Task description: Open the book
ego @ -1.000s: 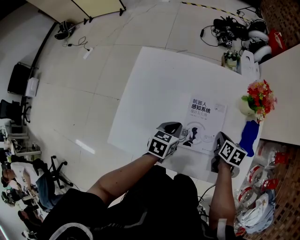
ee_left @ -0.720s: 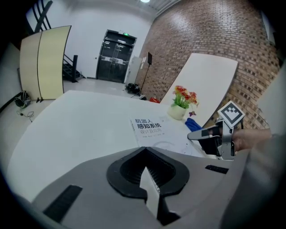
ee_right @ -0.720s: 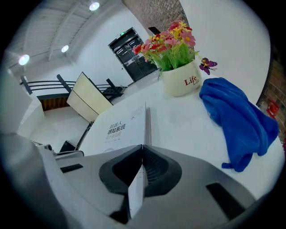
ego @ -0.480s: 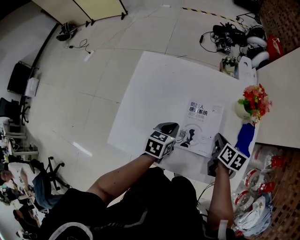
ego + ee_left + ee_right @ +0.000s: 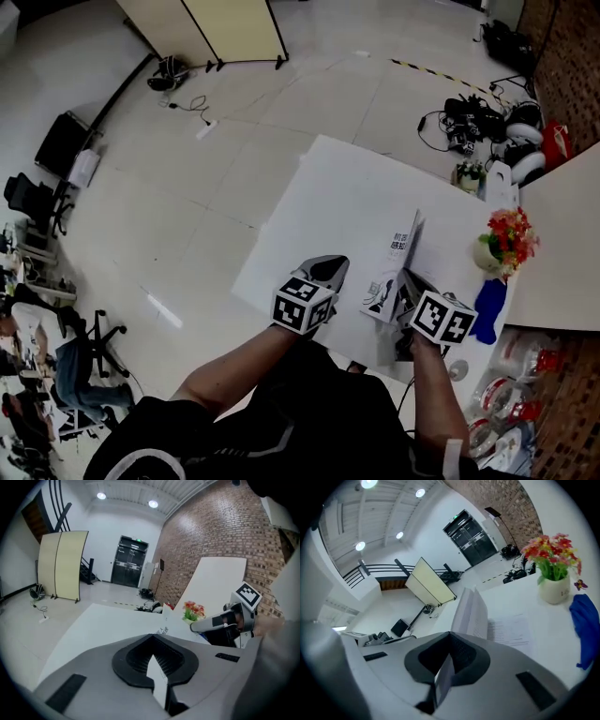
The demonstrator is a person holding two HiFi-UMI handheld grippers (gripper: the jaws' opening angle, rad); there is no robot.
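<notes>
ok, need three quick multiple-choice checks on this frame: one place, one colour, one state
1. The blue cloth lies:
A) left of the book
B) right of the book, beside the flower pot
C) on the floor

2. The flower pot is:
A) black
B) blue
C) white

3. The book's cover is:
A) lying flat, shut
B) lifted, standing up off a printed page
C) torn off

Answers:
1 B: the head view shows the cloth near the right edge of the table, next to the pot.
2 C: the right gripper view shows a white pot under red and yellow flowers.
3 B: the cover stands up in the head view and the right gripper view, and the right gripper view shows the page bare beside it.
</notes>
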